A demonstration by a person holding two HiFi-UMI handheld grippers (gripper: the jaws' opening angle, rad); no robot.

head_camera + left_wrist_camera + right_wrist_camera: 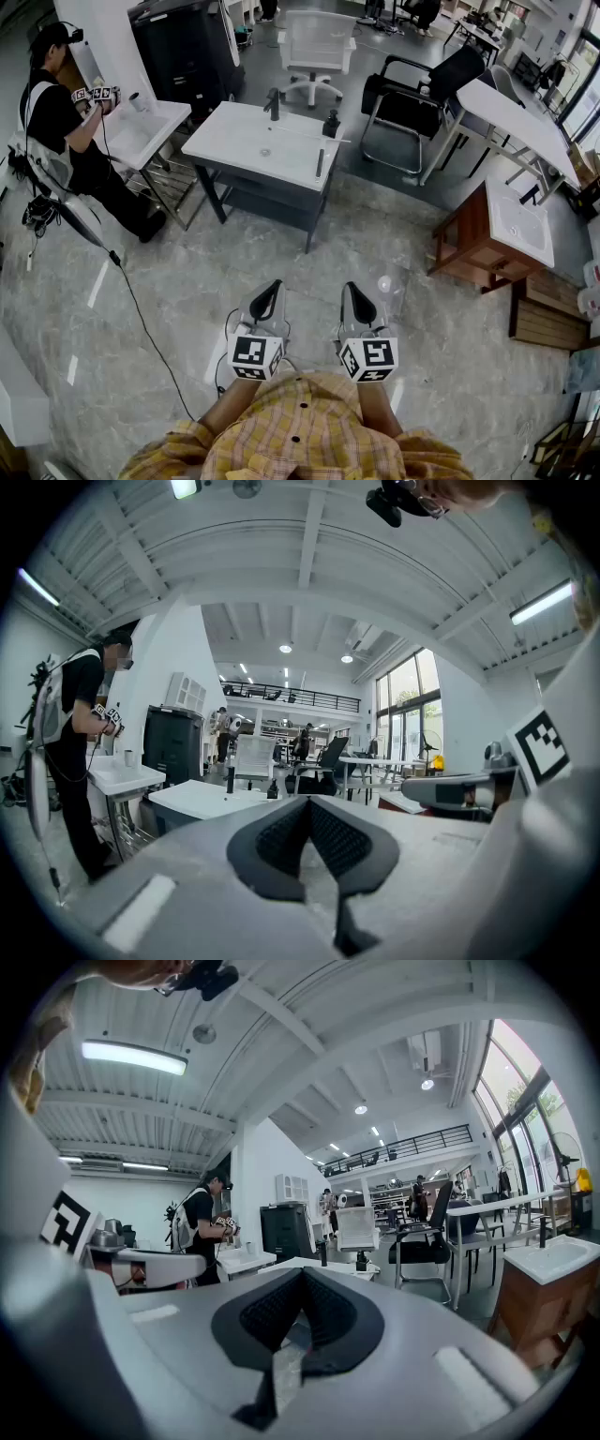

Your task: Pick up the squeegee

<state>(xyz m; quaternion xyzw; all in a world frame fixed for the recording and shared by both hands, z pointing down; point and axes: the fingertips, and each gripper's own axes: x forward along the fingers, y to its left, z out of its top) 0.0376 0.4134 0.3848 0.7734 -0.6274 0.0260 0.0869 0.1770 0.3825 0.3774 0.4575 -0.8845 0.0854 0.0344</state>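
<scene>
Plaid cloth in yellow, the wearer's shirt (300, 433), fills the bottom edge of the head view. Just above it are two marker cubes printed with black-and-white squares. The left gripper (274, 285) and right gripper (350, 287) sit side by side low in the centre of the frame, smooth grey shells tapering to dark tips over a glossy, marble-veined floor (169, 309).

In the left gripper view the left gripper's (307, 804) black pads, dimpled like mesh, meet in a narrow V, clenched on nothing. The right gripper view shows the right gripper (300, 1275) the same way, clamped together and bare.

Well apart from both, in the upper middle of the head view, stands a white sink counter (234, 145) on a dark frame, with a dark faucet (273, 103) and a small dark bottle (331, 123). A thin, T-shaped dark tool, apparently the squeegee (320, 163), lies flat near the counter's right edge.

At upper left, another person (56, 122) stands at a second white basin.
</scene>
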